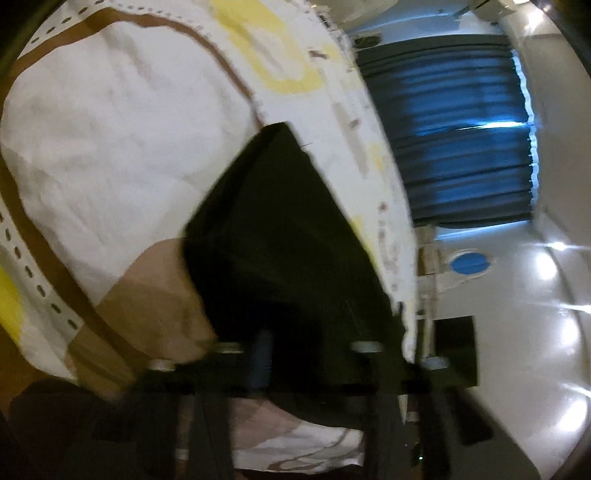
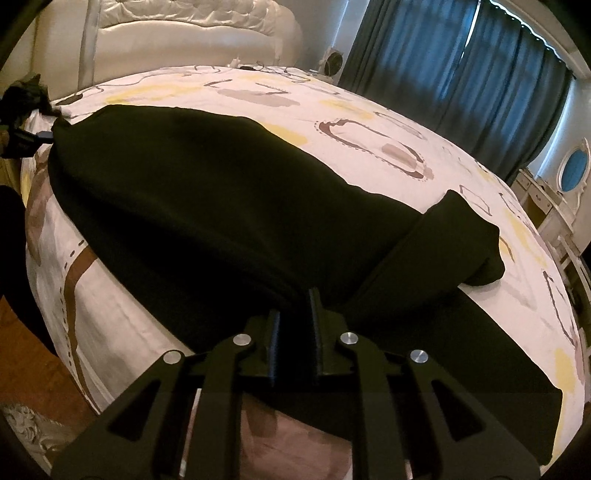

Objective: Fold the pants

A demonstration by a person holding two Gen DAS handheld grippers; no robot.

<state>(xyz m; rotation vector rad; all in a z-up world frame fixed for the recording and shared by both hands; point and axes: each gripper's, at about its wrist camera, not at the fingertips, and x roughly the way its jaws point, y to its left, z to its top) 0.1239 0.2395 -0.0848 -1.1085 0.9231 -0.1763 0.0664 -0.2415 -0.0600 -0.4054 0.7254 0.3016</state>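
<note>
Black pants [image 2: 192,192] lie spread across the patterned bed sheet [image 2: 369,110], one part folded over at the right. My right gripper [image 2: 295,325] is shut on the pants' near edge, cloth bunched between its fingers. In the right wrist view my left gripper [image 2: 40,137] is at the far left, shut on the pants' far corner, which is pulled to a point. In the blurred, tilted left wrist view the pants [image 1: 280,240] run up from my left gripper [image 1: 295,354], whose fingers are mostly covered by the cloth.
The white bed with its padded headboard [image 2: 192,26] fills the view. Blue curtains [image 2: 461,59] hang behind it on the right. A white dresser with an oval mirror [image 2: 574,166] stands at the far right. Wooden floor [image 2: 33,350] lies at the left.
</note>
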